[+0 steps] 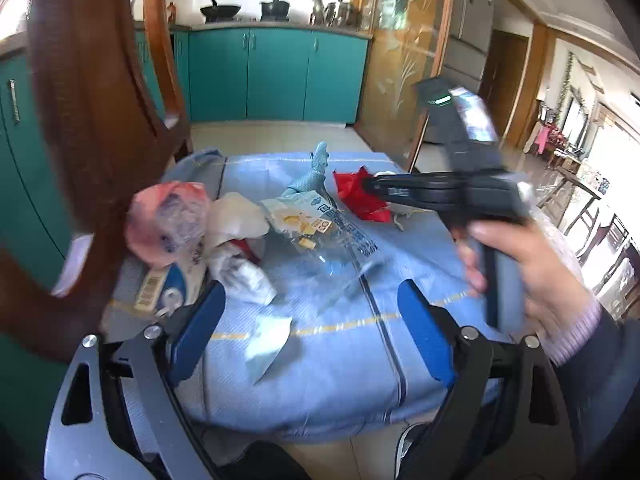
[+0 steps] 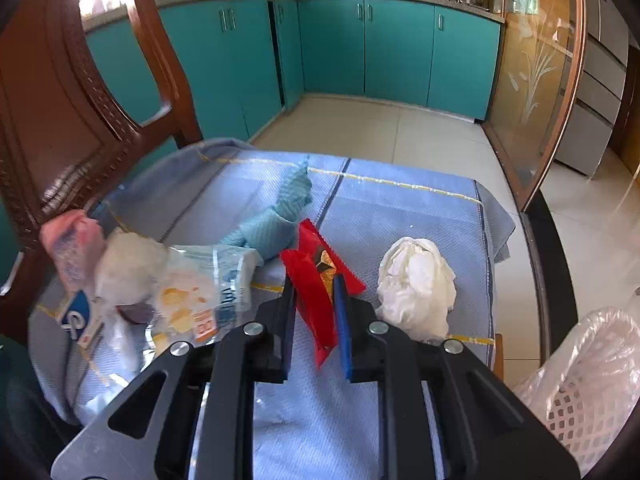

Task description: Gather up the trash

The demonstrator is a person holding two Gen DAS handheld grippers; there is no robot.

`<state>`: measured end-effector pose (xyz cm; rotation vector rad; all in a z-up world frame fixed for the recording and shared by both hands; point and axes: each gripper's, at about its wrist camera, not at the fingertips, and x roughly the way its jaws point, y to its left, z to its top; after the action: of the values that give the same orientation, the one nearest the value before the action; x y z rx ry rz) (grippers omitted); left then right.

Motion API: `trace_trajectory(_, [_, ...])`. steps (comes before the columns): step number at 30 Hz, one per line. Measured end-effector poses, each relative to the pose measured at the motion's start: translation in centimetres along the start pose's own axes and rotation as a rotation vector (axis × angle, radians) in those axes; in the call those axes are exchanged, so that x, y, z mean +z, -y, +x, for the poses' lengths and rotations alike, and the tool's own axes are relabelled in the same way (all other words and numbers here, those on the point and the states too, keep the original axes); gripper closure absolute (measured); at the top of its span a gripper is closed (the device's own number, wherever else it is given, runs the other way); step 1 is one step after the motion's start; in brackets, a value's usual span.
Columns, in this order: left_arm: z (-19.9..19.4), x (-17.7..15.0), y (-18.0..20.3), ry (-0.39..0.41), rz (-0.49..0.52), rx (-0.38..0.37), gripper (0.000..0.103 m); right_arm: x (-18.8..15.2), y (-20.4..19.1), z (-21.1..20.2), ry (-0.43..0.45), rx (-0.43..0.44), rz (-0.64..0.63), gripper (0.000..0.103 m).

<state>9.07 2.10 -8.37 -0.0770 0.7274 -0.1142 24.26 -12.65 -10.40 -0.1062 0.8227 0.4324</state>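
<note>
Trash lies scattered on a blue cloth [image 2: 400, 208] over a small table. The red wrapper [image 2: 316, 280] sits near the middle, and the right gripper [image 2: 314, 312] has its blue pads closed on the wrapper's near end, so that piece appears held. Just right of it rests a crumpled white tissue [image 2: 416, 284]; to the left are a clear snack bag [image 2: 200, 296], a white wad [image 2: 128, 268] and a pink bag [image 2: 68, 248] near the left edge. A white lined basket [image 2: 588, 380] shows at the near right, probably the bin.

To do this step well, lift the wrapper straight up before swinging right toward the basket, keeping the squeeze steady so the thin foil does not slip.

The left gripper [image 1: 308, 320] hangs over the cloth with its fingers spread wide and nothing between them. Motion blur smears the left view, and the basket's rim is cut off, so its opening cannot be judged.
</note>
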Motion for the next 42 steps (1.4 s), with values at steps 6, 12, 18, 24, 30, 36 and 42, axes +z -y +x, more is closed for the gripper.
trace_trajectory(6, [7.7,1.9,1.7,-0.155,-0.118,-0.049,0.012,-1.6,2.8,-5.3,0.07,0.055,0.095,0.084])
trace_trajectory(12, [12.1,2.3,2.7,-0.219,-0.148,0.042,0.027,-3.0,5.8,-8.9,0.133,0.052,0.152,0.084])
trace_trajectory(18, [12.1,1.7,3.0,-0.198,-0.133,0.01,0.065,-3.8,5.7,-9.0,0.106,0.03,0.118,0.084])
trace_trajectory(24, [9.6,0.7,3.5,-0.146,-0.105,0.008,0.072,-4.1,4.4,-9.1,0.113,0.011,0.058,0.084])
trace_trajectory(30, [5.7,0.7,4.4,-0.055,-0.05,0.006,0.072,-4.9,3.5,-9.8,0.126,0.025,0.032,0.084])
trace_trajectory(36, [2.9,1.0,5.3,0.014,-0.003,0.006,0.072,-5.7,3.1,-10.4,0.134,0.029,0.031,0.084])
trace_trajectory(42, [1.8,0.6,6.1,0.026,0.014,0.009,0.072,-6.0,2.7,-10.2,0.128,0.001,0.012,0.084])
